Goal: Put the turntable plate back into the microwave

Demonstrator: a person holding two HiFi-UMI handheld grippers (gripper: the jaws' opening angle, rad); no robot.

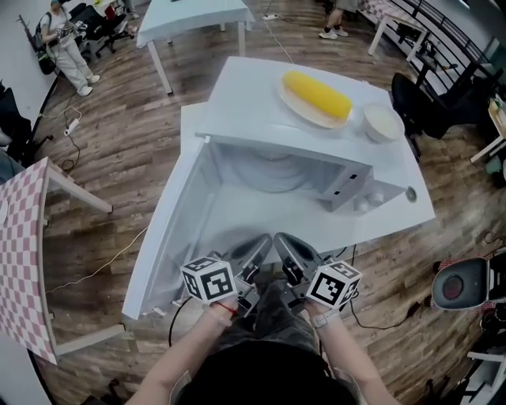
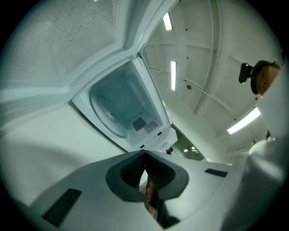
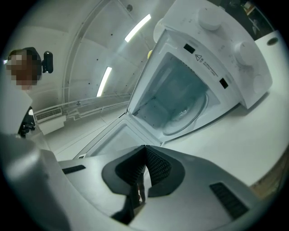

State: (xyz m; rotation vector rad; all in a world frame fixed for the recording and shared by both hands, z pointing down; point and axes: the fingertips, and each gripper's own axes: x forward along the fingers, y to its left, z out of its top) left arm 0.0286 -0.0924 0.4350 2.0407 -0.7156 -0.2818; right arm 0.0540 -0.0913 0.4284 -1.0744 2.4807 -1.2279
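The white microwave stands on a white table with its door swung open to the left. The clear glass turntable plate lies inside the cavity, and it shows in the left gripper view and in the right gripper view. My left gripper and right gripper hang side by side in front of the opening, close to my body. Both are shut with nothing between the jaws, as the left gripper and the right gripper show close up.
On top of the microwave sit a plate with a corn cob and a white bowl. A checkered table stands at the left, a white table behind, a black chair at the right. A person stands far left.
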